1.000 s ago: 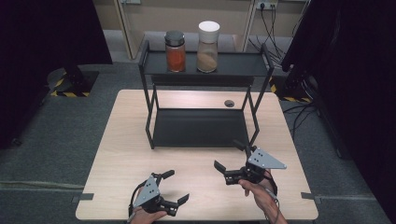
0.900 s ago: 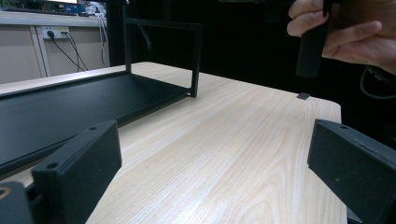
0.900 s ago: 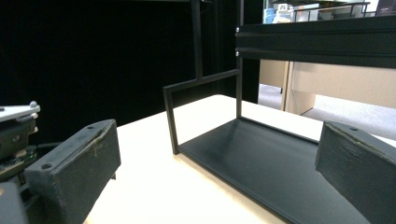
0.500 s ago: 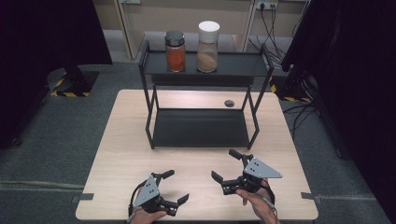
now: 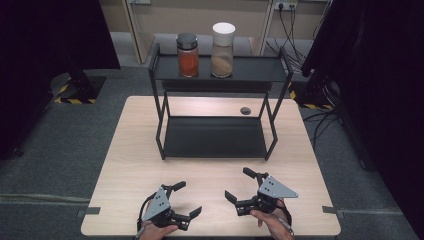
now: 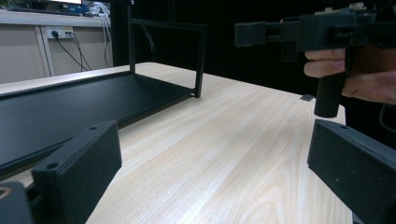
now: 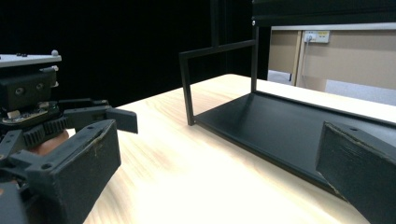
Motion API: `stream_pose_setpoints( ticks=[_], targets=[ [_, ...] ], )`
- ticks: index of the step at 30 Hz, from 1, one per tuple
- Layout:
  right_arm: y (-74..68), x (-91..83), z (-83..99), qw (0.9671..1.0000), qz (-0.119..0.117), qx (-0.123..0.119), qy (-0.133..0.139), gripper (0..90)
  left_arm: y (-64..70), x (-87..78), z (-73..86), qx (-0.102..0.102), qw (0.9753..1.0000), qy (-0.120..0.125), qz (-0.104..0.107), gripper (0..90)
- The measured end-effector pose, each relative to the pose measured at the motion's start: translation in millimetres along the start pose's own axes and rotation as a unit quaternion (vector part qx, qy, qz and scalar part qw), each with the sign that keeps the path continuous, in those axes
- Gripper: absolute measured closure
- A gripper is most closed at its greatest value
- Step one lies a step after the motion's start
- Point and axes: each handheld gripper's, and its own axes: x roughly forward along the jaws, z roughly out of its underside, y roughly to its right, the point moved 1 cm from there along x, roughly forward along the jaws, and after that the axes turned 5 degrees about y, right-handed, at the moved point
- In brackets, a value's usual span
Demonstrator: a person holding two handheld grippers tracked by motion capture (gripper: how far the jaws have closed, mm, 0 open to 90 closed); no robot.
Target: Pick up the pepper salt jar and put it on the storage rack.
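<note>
Table (image 5: 210, 172) | hands cut off at frame edge | left gripper (image 5: 183, 199), right gripper (image 5: 239, 184): fingers apart

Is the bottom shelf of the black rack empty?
Empty. The lower shelf is bare; both jars, orange and tan, stand on top.

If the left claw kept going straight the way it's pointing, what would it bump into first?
Probably the right claw and the hand holding it. Bare table lies between them, though how far off is hard to judge.
</note>
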Motion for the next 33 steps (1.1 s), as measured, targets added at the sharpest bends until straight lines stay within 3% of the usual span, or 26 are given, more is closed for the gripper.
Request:
stream_pose_setpoints(
  ticks=[15,33],
  targets=[
    [0.2,-1.8,16.5,0.9998,-0.005,0.011,-0.012,0.4,-0.6,-0.3,0.4,0.002,1.0000,0.001,-0.007,2.4],
    [1.8,-4.2,19.0,0.9998,-0.002,0.018,-0.012,0.4,-0.6,-0.8,0.3,0.002,1.0000,0.003,-0.007,2.4]
  ],
)
